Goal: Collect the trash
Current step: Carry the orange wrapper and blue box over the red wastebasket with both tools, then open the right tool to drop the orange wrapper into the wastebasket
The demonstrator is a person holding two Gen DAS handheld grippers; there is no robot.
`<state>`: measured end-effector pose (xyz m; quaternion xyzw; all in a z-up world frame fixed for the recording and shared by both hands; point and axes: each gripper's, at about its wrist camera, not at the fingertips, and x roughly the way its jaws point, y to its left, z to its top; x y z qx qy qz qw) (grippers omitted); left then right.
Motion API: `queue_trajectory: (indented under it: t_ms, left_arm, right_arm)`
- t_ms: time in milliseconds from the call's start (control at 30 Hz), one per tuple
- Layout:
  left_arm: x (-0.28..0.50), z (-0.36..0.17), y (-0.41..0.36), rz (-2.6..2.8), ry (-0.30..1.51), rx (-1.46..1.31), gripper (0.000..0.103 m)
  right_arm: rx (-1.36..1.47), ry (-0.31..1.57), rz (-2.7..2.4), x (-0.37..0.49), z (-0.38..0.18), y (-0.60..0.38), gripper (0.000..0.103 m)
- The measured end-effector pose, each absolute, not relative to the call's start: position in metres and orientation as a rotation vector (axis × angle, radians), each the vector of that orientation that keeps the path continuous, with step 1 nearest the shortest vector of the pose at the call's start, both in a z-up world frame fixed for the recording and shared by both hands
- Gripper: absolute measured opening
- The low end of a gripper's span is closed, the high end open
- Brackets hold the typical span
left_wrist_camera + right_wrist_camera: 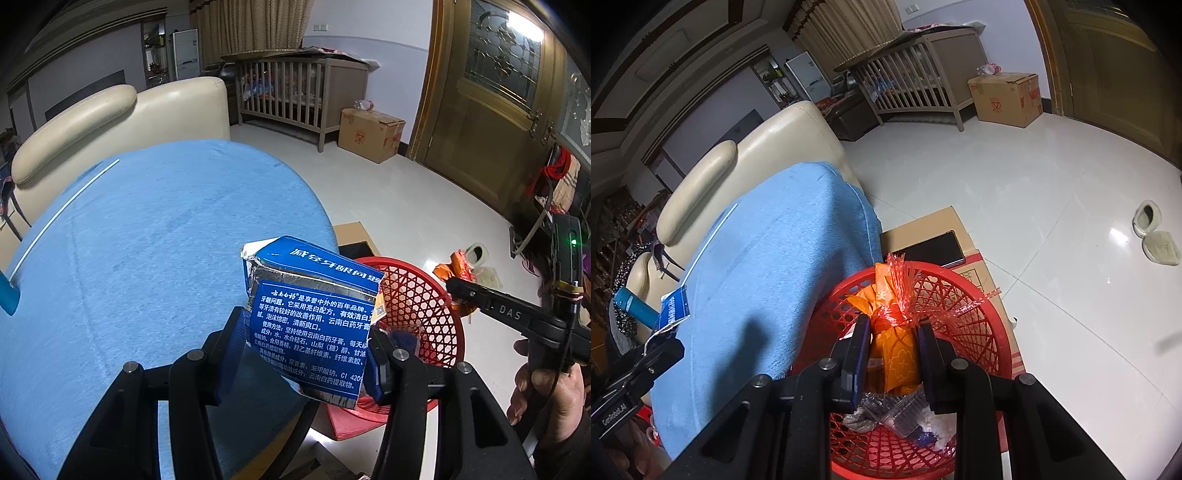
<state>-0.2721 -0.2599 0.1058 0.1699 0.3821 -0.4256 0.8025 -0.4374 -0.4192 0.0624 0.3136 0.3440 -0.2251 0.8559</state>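
My left gripper (308, 343) is shut on a torn blue toothpaste box (314, 314) with silver lining, held above the blue cloth's edge, just left of the red mesh basket (424, 306). My right gripper (894, 339) is shut on an orange wrapper (894, 350) with a red crinkled tie, held over the red basket (960, 306). Clear plastic trash (897, 417) lies in the basket. In the left wrist view the right gripper (458, 291) holds the orange wrapper (454, 264) beyond the basket. In the right wrist view the blue box (674, 306) shows at far left.
A blue cloth (147, 258) covers the table beside a cream sofa (122, 118). The basket stands on a cardboard box (938, 229) with a black phone (934, 249) on it. A crib (295, 92), a carton (369, 133) and slippers (1152, 232) are on the white floor.
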Motion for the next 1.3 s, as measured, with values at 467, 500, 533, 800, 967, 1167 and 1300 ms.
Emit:
queue_trajectory:
  t_ms: [467,500,533,800,967,1167,1300]
  left_arm:
    - [-0.275,0.103,-0.279,-0.967,0.817,0.38,0.057]
    - [-0.275,0.102,-0.281,-0.969,0.818,0.382,0.057]
    - [-0.276,0.101,-0.283,-0.972,0.821,0.385,0.057]
    - [-0.278,0.097,-0.296,-0.996,0.832,0.4,0.057]
    - [-0.279,0.092,-0.302,-1.009,0.839,0.414,0.057]
    - [-0.279,0.086,-0.309,-1.033,0.85,0.435,0.057]
    - [-0.283,0.082,-0.316,-1.045,0.852,0.45,0.057]
  right_arm:
    - [0.69,0.777,-0.492,-0.43,0.037,-0.433,0.027]
    - [0.693,0.779,-0.494,-0.43,0.036,-0.434,0.027]
    - [0.698,0.781,-0.498,-0.43,0.034,-0.435,0.028]
    - [0.737,0.813,-0.532,-0.434,0.022,-0.446,0.034]
    - [0.723,0.749,-0.562,-0.442,0.035,-0.449,0.103]
    - [0.71,0.638,-0.603,-0.461,0.066,-0.453,0.103]
    - [0.7,0.572,-0.621,-0.474,0.087,-0.454,0.103]
